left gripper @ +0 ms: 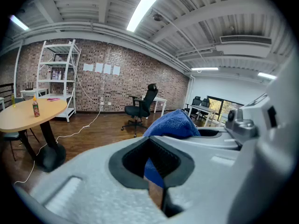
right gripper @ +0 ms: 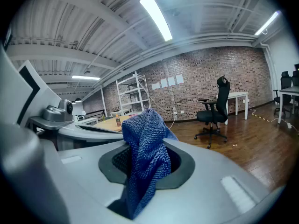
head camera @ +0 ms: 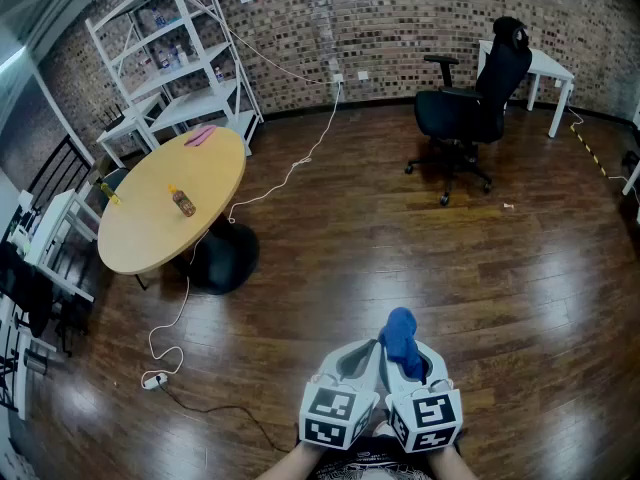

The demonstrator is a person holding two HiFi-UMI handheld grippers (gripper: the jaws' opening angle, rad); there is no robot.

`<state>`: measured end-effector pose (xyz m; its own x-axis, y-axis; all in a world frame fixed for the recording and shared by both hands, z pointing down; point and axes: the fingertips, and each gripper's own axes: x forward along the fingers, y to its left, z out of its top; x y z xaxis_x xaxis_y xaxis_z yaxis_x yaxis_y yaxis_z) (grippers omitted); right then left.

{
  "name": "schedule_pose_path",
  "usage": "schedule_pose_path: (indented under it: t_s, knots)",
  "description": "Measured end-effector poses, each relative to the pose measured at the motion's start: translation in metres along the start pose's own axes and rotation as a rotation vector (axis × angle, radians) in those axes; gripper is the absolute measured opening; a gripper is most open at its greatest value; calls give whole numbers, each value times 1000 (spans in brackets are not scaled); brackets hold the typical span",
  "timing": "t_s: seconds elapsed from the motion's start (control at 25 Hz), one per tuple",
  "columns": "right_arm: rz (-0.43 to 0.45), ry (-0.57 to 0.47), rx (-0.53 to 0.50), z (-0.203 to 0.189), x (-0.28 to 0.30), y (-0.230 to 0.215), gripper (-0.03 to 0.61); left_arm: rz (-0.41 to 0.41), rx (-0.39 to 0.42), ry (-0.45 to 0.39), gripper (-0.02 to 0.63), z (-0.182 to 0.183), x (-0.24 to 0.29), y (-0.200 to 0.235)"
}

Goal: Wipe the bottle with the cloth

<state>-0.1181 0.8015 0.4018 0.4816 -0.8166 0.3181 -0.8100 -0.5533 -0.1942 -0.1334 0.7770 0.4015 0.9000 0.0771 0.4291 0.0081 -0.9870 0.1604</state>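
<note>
A small bottle (head camera: 183, 202) with a dark body and orange cap stands upright on a round wooden table (head camera: 150, 238) far off at the left; it also shows as the bottle (left gripper: 35, 107) in the left gripper view and, tiny, as the bottle (right gripper: 118, 121) in the right gripper view. A blue cloth (head camera: 402, 340) hangs bunched from my right gripper (head camera: 410, 364), whose jaws are shut on the cloth (right gripper: 145, 157). My left gripper (head camera: 358, 362) is close beside it, shut with nothing held (left gripper: 156, 171). The cloth (left gripper: 173, 124) shows just beyond the left jaws. Both grippers are low, near my body, far from the table.
A black office chair (head camera: 468, 108) and a white desk (head camera: 545, 66) stand at the back right. White shelves (head camera: 170, 48) stand by the brick wall behind the table. A white cable with a power strip (head camera: 153, 379) trails over the wooden floor. A pink item (head camera: 200, 135) lies on the table.
</note>
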Motion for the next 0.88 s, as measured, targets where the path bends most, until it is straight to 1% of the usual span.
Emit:
schedule_pose_path:
  t_s: [0.16, 0.32, 0.48, 0.6, 0.72, 0.88]
  knots:
    - [2, -1, 1, 3, 16, -12, 83, -8, -10, -8, 2, 5, 18, 7]
    - [6, 7, -8, 10, 50, -23, 83, -8, -28, -22, 2, 18, 47, 30]
    - [-27, 14, -19, 26, 106, -38, 83, -21, -30, -35, 1, 42, 84, 75]
    - [-58, 18, -16, 47, 157, -47, 84, -43, -28, -34, 2, 65, 112, 115]
    - [-72, 27, -17, 65, 198, -45, 84, -53, -17, -34, 2, 83, 130, 149]
    - [-81, 36, -33, 91, 252, -40, 84, -59, -32, -47, 2, 111, 150, 198]
